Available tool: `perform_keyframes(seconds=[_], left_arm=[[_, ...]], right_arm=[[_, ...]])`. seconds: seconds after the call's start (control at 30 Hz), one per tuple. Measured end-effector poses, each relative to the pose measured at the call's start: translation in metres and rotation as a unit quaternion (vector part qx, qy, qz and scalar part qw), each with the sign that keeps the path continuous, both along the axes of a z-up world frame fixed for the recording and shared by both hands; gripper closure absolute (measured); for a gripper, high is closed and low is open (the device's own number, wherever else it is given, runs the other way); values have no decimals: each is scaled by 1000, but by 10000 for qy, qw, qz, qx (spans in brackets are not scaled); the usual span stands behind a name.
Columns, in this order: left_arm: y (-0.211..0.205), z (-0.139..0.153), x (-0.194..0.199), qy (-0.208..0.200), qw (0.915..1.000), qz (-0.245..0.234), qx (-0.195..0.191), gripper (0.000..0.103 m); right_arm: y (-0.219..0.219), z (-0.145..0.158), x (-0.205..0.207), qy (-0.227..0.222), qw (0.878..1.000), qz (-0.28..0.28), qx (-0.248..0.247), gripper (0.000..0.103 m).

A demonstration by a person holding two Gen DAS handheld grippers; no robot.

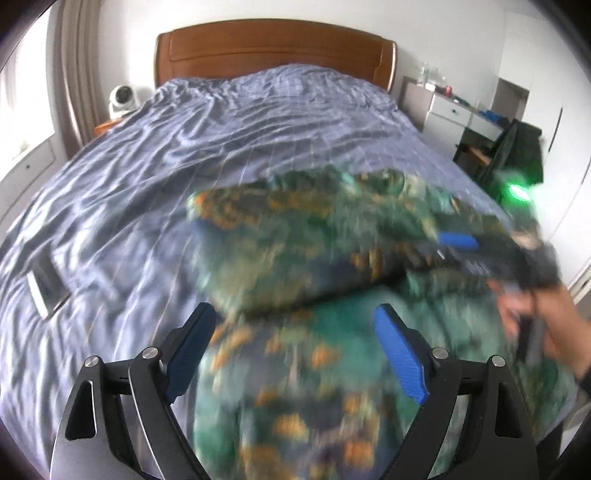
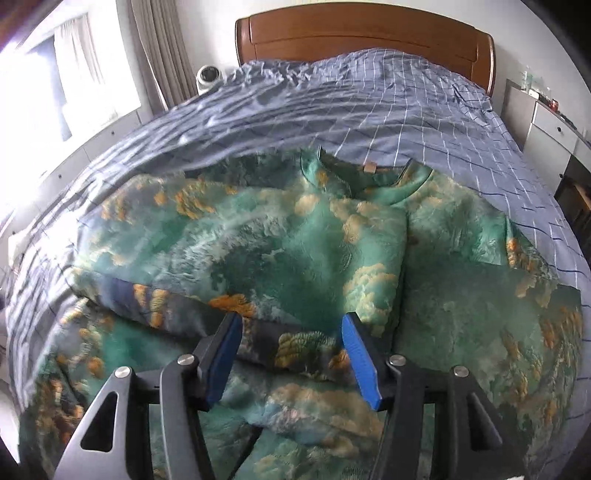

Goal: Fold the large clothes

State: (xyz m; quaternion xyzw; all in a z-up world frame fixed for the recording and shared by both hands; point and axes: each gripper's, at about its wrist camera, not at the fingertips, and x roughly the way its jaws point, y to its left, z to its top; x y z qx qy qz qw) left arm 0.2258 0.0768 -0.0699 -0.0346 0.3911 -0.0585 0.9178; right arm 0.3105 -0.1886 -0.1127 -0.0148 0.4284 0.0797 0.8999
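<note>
A large green garment (image 2: 280,236) with orange cloud prints lies spread on the blue checked bed cover (image 2: 369,110). Its collar (image 2: 369,173) points toward the headboard. One side is folded over the middle, and the fold's lower edge runs just ahead of my right gripper (image 2: 291,326). That gripper is open, its blue pads apart above the cloth. In the left wrist view the garment (image 1: 295,240) is blurred, and my left gripper (image 1: 295,328) stands wide open over it, gripping nothing. The right gripper (image 1: 458,240) and the hand (image 1: 546,317) holding it show at the right.
A wooden headboard (image 2: 365,33) closes the far end of the bed. A white round device (image 2: 208,75) sits by the curtain. White drawers (image 1: 454,110) and a dark chair (image 1: 517,147) stand to the right. A dark flat device (image 1: 44,284) lies on the cover at left.
</note>
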Motion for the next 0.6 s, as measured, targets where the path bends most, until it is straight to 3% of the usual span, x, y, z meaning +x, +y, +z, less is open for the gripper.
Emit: perform_keyframes(seconds=[0.13, 0.27, 0.37, 0.43, 0.57, 0.6], left_arm=[[1, -20, 59, 155, 9996, 57, -214, 16], [-7, -52, 96, 415, 9990, 157, -25, 30], [-10, -75, 106, 635, 9976, 249, 140, 32], [-9, -87, 105, 704, 9971, 252, 162, 32], [-13, -92, 102, 694, 9969, 163, 320, 32], [-14, -90, 101, 709, 9966, 120, 395, 32]], right_arm=[[-7, 21, -10, -182, 9998, -17, 52, 46], [-9, 38, -4, -390, 9992, 60, 5, 46], [-4, 37, 11, -429, 9989, 158, 60, 46], [0, 28, 22, -328, 9990, 271, 155, 46], [1, -28, 51, 587, 9979, 186, 209, 46], [-1, -36, 53, 630, 9976, 147, 245, 46]])
